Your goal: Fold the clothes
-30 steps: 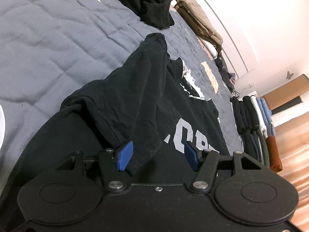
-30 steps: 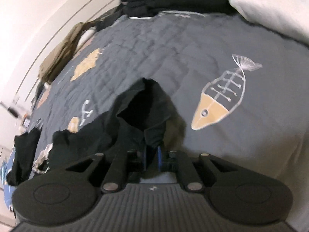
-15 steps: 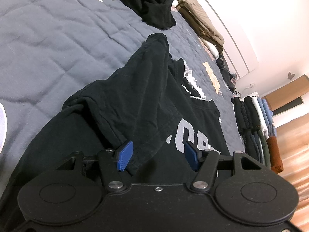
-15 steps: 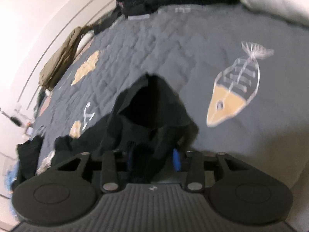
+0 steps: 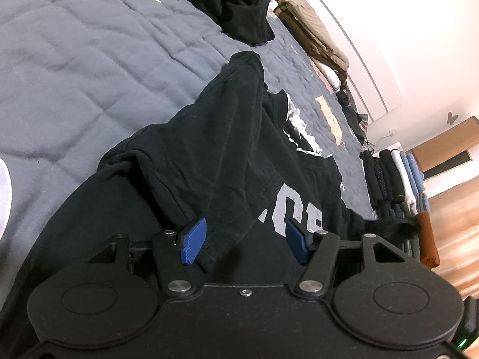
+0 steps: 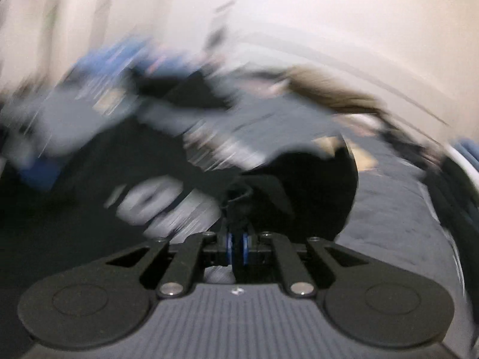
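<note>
The black sweatshirt (image 5: 227,161) with grey-white lettering lies spread on the grey quilt (image 5: 74,45), one sleeve folded across its body. The left gripper (image 5: 245,240) sits over the sweatshirt's near edge with its blue pads wide apart, the sleeve's hem beside the left pad. In the blurred right view, the right gripper (image 6: 237,246) is clamped on a fold of the sweatshirt, and beyond the sweatshirt a stack of folded clothes (image 5: 398,191) stands at the quilt's edge.

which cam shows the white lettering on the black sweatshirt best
The left wrist view. The black cotton sweatshirt lies sharp there, its white block lettering readable just beyond the open left tool. The right wrist view is motion-blurred: the lettering is only a pale smear beside the shut right tool.
</note>
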The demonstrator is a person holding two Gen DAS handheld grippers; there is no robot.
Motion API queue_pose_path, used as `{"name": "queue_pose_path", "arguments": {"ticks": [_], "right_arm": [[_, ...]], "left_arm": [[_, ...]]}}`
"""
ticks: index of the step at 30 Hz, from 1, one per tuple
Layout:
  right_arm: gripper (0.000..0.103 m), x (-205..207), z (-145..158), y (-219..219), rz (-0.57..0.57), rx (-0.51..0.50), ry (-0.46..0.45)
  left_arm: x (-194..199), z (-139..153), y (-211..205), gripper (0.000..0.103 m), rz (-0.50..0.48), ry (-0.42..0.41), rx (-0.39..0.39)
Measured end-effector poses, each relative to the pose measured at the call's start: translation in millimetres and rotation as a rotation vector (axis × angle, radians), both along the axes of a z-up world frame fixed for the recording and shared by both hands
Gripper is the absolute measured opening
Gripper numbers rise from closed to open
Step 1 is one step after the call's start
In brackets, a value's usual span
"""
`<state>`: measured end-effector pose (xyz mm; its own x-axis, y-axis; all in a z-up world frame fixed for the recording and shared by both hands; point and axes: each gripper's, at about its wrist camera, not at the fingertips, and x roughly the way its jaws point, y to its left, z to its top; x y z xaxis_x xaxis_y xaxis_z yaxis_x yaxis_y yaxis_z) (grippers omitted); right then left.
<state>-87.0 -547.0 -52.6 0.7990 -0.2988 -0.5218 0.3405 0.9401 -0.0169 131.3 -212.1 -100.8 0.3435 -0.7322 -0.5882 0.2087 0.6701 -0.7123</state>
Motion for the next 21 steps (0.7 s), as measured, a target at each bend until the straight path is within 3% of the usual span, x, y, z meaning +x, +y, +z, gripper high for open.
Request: {"name": "queue_pose_path", "arguments": {"ticks": [6, 8, 10, 13, 15, 18, 21], "right_arm": [[0.013, -0.1, -5.7, 22.5, 0.085, 0.078, 0.105], [0.021, -0.1, -7.6, 30.1, 0.113, 0.105, 0.139], [0.038, -2.0, -7.2, 35.3, 0.131, 0.147, 0.156], [0.048, -23.3, 11.3, 23.2, 0.078, 0.363, -0.004], [0.049, -30.8, 16.0, 15.4, 0.070, 0.448, -0.077], [0.049, -34.0, 14.9, 6.6, -0.010, 0.398, -0.134], [0.049, -30.4, 4.8, -5.7, -0.141, 0.319, -0.091]], "left_arm": [[0.0, 2.3, -1.4, 0.058, -0.014, -0.006, 0.002], [-1.4, 4.8, -3.7, 0.060, -0.029, -0.025, 0.005], [-3.5, 7.4, -6.9, 0.062, -0.046, -0.046, 0.009], [-8.2, 11.7, -12.9, 0.063, -0.086, -0.085, 0.015], [-12.8, 13.9, -16.8, 0.063, -0.111, -0.109, 0.020], [-19.1, 17.5, -23.2, 0.063, -0.154, -0.149, 0.028], [-27.7, 21.9, -28.7, 0.063, -0.212, -0.197, 0.043]]}}
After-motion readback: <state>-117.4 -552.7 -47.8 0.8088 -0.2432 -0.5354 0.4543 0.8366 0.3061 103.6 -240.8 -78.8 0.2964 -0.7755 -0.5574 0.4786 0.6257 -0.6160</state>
